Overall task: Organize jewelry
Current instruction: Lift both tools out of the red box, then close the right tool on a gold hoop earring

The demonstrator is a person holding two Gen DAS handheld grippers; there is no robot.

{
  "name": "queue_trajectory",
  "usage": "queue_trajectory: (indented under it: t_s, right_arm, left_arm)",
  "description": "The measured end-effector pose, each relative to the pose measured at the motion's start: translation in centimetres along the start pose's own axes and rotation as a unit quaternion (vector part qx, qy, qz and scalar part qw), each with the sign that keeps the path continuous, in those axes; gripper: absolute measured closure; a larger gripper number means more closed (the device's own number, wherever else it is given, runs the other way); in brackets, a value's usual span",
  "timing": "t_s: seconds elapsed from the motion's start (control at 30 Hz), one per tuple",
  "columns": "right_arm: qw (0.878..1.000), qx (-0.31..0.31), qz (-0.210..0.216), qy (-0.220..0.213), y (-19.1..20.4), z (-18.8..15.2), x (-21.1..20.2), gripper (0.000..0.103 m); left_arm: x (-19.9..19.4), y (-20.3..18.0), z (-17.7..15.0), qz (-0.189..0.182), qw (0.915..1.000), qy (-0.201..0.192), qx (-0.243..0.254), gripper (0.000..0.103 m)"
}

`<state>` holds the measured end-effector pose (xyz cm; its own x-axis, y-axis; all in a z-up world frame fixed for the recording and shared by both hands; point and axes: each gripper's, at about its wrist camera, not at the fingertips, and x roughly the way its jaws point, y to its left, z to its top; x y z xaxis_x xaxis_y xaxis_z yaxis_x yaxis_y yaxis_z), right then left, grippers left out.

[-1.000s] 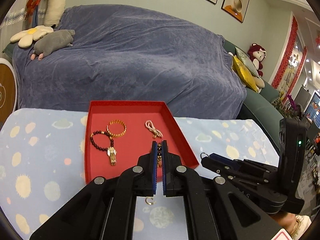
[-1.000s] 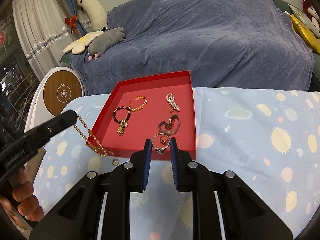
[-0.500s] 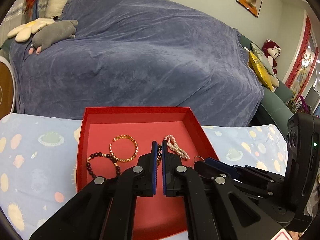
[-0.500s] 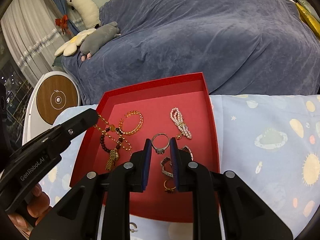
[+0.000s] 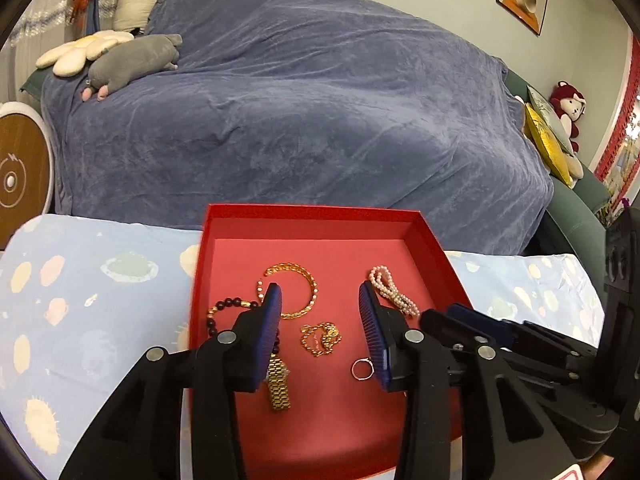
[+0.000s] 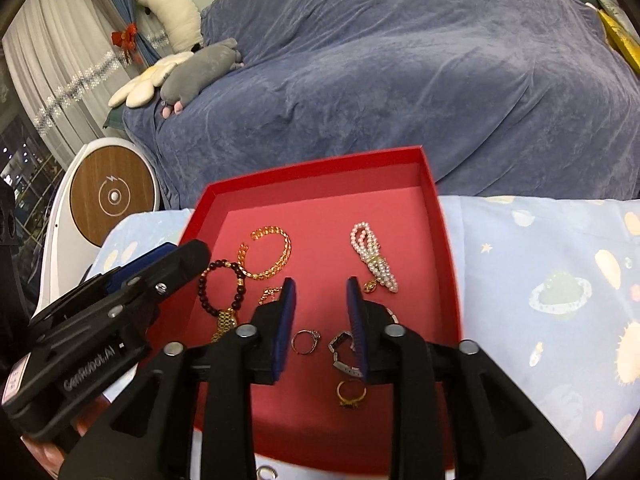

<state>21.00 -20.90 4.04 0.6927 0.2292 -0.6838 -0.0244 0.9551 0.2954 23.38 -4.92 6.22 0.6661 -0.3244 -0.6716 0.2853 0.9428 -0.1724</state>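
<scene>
Over the red tray (image 5: 436, 248), my left tongs (image 5: 320, 304) and right tongs (image 6: 320, 288) are both spread wide, holding nothing. Chain (image 5: 320, 338) and ring (image 6: 306, 340) lie inside it. If I dip too low, I might knock them together.

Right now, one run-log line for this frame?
left gripper: open | right gripper: open | gold chain, silver ring: in red tray
</scene>
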Motion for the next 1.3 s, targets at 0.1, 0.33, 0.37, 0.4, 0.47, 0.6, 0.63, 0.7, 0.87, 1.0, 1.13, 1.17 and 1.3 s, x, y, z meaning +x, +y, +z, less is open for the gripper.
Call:
queue_trajectory:
  t_s: [0.1, 0.33, 0.37, 0.4, 0.47, 0.6, 0.63, 0.7, 0.87, 1.0, 1.13, 1.17, 1.3]
  right_arm:
    - [1.000, -0.011, -0.006, -0.011, 0.2, -1.0, -3.5, 0.068]
    - [1.000, -0.011, -0.009, -0.009, -0.1, -6.1, -9.7, 0.056]
    - [1.000, -0.008, -0.011, -0.007, -0.2, -6.9, -10.2, 0.056]
    - [1.000, -0.006, -0.012, -0.005, -0.2, -7.7, -10.5, 0.056]
    - [1.000, -0.003, -0.015, 0.002, -0.1, -9.2, -11.0, 0.056]
    - [1.000, -0.005, -0.024, 0.014, 0.3, -12.1, -11.3, 0.056]
    - [0.999, -0.010, -0.027, 0.016, 0.6, -12.5, -11.2, 0.056]
    - [0.999, -0.026, -0.032, 0.020, 1.1, -13.0, -10.8, 0.054]
    - [0.998, -0.040, -0.036, 0.024, 1.4, -13.6, -9.6, 0.054]
    - [0.997, -0.054, -0.039, 0.027, 2.1, -13.6, -8.4, 0.054]
    - [0.996, -0.068, -0.037, 0.032, 2.8, -13.4, -7.2, 0.054]
    - [0.996, -0.071, -0.036, 0.035, 3.0, -13.4, -6.7, 0.054]
    - [0.995, -0.084, -0.035, 0.046, 3.7, -13.4, -4.8, 0.054]
  left_arm:
    - [-3.0, 0.1, -0.6, 0.014, 0.9998, -0.015, 0.006, 0.059]
    - [-8.6, 0.2, -4.1, 0.034, 0.9993, -0.011, 0.011, 0.058]
    - [-9.1, 0.1, -4.8, 0.036, 0.9992, -0.007, 0.013, 0.058]
    - [-9.5, 0.0, -5.5, 0.038, 0.9991, -0.005, 0.015, 0.058]
    - [-10.3, -0.1, -6.9, 0.047, 0.9987, 0.000, 0.018, 0.058]
    - [-10.7, 0.2, -9.8, 0.065, 0.9977, 0.014, 0.014, 0.053]
    - [-10.5, 0.3, -10.4, 0.071, 0.9972, 0.017, 0.014, 0.053]
    - [-10.1, 0.4, -11.2, 0.086, 0.9959, 0.024, 0.019, 0.053]
    - [-9.2, 1.2, -12.1, 0.088, 0.9955, 0.034, 0.014, 0.053]
    - [-8.5, 1.3, -12.6, 0.090, 0.9949, 0.042, 0.015, 0.053]
    - [-7.8, 1.5, -13.0, 0.090, 0.9944, 0.054, 0.014, 0.053]
    - [-7.6, 1.6, -13.1, 0.088, 0.9943, 0.058, 0.013, 0.053]
    - [-7.1, 2.1, -13.6, 0.090, 0.9935, 0.070, 0.007, 0.053]
